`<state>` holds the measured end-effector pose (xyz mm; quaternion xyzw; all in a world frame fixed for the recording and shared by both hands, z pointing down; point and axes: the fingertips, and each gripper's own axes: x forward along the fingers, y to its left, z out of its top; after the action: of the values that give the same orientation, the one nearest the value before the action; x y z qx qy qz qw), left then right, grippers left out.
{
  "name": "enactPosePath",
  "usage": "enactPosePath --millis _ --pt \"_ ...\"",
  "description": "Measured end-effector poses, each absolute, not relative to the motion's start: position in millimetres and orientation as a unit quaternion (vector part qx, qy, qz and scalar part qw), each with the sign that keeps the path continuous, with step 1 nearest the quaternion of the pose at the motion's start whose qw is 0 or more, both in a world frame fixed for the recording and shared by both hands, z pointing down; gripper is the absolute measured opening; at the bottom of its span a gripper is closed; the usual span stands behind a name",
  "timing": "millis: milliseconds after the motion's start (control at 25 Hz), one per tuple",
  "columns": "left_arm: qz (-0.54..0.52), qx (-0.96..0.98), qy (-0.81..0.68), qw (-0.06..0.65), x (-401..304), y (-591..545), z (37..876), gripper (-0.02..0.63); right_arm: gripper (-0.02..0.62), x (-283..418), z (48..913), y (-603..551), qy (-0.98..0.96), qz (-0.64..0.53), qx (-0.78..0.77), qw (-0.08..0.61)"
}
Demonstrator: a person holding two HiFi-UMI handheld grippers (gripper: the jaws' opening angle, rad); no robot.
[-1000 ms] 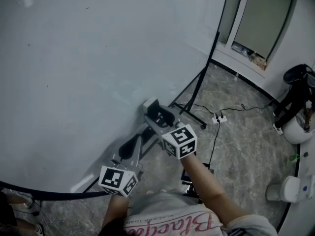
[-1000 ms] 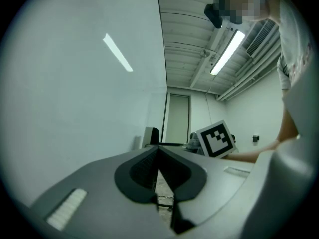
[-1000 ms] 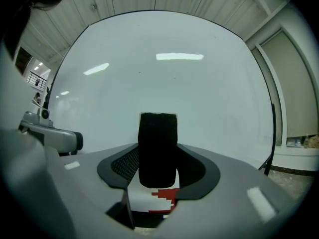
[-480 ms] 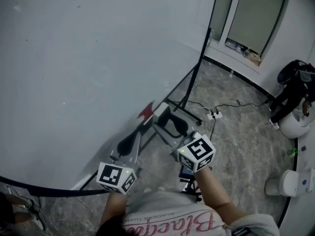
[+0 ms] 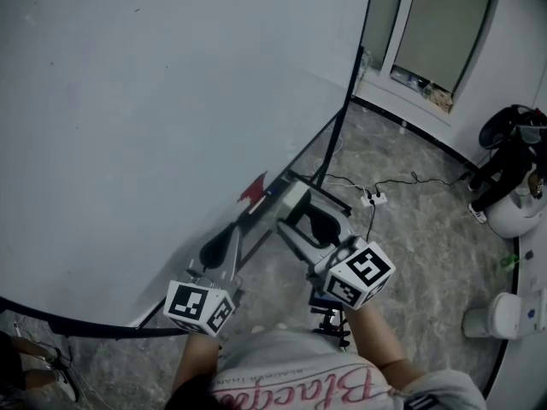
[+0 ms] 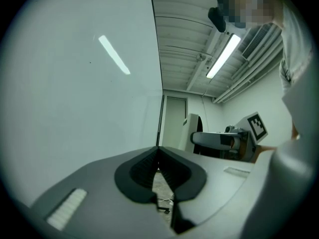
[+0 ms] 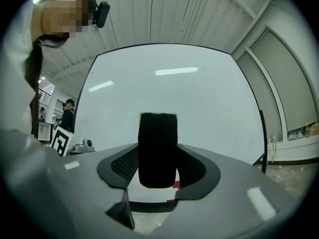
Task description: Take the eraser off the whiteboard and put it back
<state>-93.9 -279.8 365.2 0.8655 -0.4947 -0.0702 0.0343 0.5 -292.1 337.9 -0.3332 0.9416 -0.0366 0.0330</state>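
Note:
The eraser (image 7: 158, 148) shows its black felt face between the jaws of my right gripper (image 7: 158, 172), which is shut on it. From the head view, the eraser (image 5: 296, 200) is a pale block held a short way off the whiteboard (image 5: 145, 101), near its lower right part. A small red mark (image 5: 254, 190) sits on the board just left of it. My left gripper (image 5: 222, 242) hangs low beside the board with its jaws shut on nothing (image 6: 158, 166). In the left gripper view the right gripper (image 6: 224, 139) and the eraser (image 6: 192, 127) appear at the right.
The whiteboard's black stand legs (image 5: 320, 186) spread over the marbled floor. A power strip (image 5: 373, 200) with a cable lies behind them. A window frame (image 5: 402, 32) rises at the right. White round items (image 5: 515, 220) stand at the far right. Another person (image 7: 66, 114) stands far left.
My right gripper has drawn back from the whiteboard toward me and to the right with the eraser in it, uncovering the red mark. The left gripper has stayed put.

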Motion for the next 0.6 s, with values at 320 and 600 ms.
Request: enactPosePath --millis 320,600 --pt "-0.076 0.869 -0.488 0.021 -90.5 -276.9 358.9 -0.002 0.224 -3.3 342.5 -289.8 0.942 -0.026 -0.334 0.017" --pt "-0.076 0.867 -0.492 0.023 -94.2 -277.5 360.7 -0.002 0.224 -6.9 347.8 -294.5 0.942 -0.032 -0.335 0.013"
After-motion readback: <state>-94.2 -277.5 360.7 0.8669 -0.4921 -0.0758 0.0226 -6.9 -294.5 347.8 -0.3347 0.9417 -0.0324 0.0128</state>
